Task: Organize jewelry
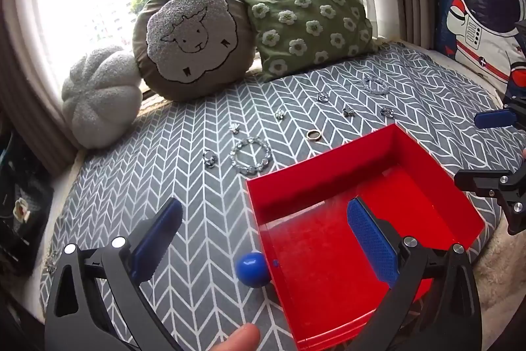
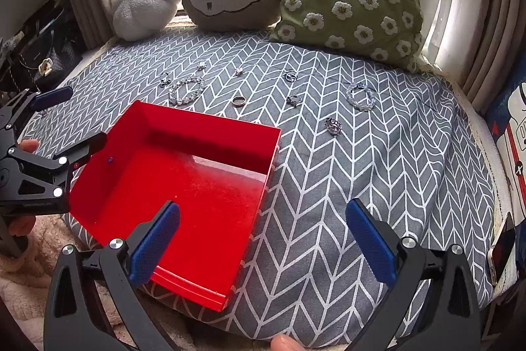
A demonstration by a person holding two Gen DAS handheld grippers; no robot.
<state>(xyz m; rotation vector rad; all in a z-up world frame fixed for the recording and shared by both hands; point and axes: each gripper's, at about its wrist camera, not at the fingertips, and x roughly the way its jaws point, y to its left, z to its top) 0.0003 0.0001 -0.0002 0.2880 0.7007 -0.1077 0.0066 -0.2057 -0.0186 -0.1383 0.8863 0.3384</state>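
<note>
A red open box (image 1: pixel 328 173) (image 2: pixel 210 134) with a blue knob (image 1: pixel 253 268) lies empty on the grey chevron cushion (image 1: pixel 184 173) (image 2: pixel 378 173). Beyond it lie a gold ring (image 1: pixel 314 135) (image 2: pixel 238 101), two crystal bracelets (image 1: pixel 251 155) (image 2: pixel 185 91) (image 1: pixel 374 84) (image 2: pixel 361 96) and several small silver rings and studs (image 2: pixel 332 125). My left gripper (image 1: pixel 263 232) is open, straddling the box's left wall by the knob. My right gripper (image 2: pixel 263 236) is open over the box's near right corner. Each gripper shows at the edge of the other's view.
A white pumpkin pillow (image 1: pixel 98 97), a sheep pillow (image 1: pixel 190 38) and a green flowered pillow (image 1: pixel 302 18) line the window behind the cushion. An astronaut-print panel (image 1: pixel 483 5) stands at the right. A dark bag (image 2: pixel 39 55) sits at the left.
</note>
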